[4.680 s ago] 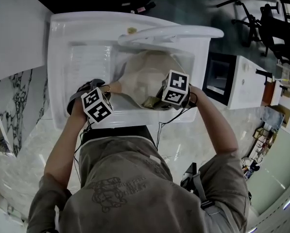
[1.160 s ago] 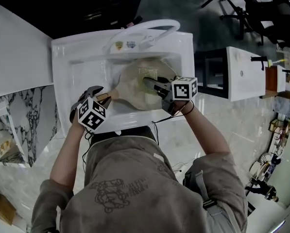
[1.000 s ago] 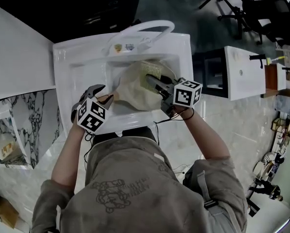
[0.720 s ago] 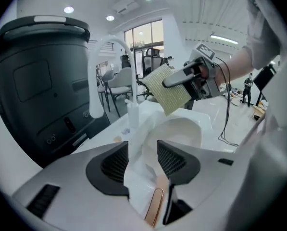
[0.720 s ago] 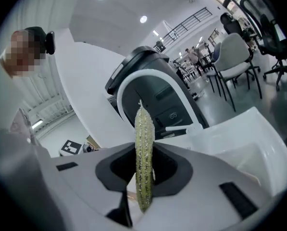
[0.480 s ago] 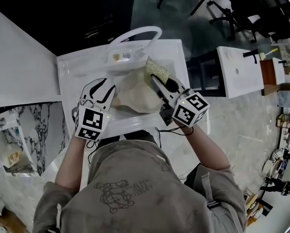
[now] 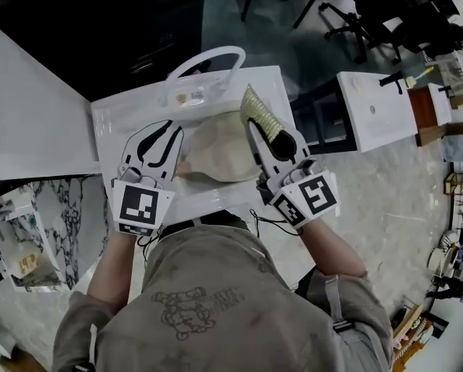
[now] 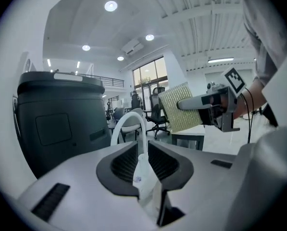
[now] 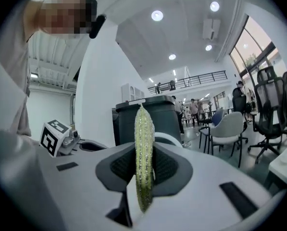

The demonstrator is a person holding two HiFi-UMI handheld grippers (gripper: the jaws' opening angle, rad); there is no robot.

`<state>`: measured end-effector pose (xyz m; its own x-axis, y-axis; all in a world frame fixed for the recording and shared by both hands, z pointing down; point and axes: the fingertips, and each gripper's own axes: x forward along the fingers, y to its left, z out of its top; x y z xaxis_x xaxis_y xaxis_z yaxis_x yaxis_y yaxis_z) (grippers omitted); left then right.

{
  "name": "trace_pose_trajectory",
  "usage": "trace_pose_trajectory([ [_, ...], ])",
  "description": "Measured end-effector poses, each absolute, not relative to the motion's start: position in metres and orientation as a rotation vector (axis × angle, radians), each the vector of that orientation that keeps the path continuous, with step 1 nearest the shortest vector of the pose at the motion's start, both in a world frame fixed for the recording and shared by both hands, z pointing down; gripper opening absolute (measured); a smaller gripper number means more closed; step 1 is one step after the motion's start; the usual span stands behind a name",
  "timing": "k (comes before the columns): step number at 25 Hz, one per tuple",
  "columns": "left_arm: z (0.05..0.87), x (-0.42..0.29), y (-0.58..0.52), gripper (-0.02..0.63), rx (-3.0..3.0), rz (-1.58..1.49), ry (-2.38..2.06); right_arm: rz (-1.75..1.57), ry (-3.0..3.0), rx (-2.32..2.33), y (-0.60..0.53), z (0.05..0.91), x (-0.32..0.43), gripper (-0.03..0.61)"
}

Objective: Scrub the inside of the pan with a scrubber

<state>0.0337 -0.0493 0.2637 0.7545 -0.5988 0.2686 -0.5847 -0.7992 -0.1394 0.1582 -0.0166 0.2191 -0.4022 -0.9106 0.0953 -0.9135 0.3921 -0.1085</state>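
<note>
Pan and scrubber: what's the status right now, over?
Left tongs closing, nothing between them. Right tongs clamped on scrubber, held in the air off the pan. Pan lying in sink, nothing blocking it.

Recorded on inspection: one pan, one scrubber, one white sink, one arched faucet and one dark bin. One person was present. Office chairs stood behind; their number could not be established.

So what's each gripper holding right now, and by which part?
The right gripper clamps the scrubber edge-on by one end, the rest sticking out past the jaws. The left gripper holds nothing; its jaws are closing on air.
</note>
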Motion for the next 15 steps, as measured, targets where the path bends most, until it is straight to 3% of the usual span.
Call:
trace_pose_trajectory([
  [15,0.221,0.034,-0.019,0.044,-2.827,-0.292,0.978,0.162,-2.546,1.889,0.031,0.176,0.171,0.071],
])
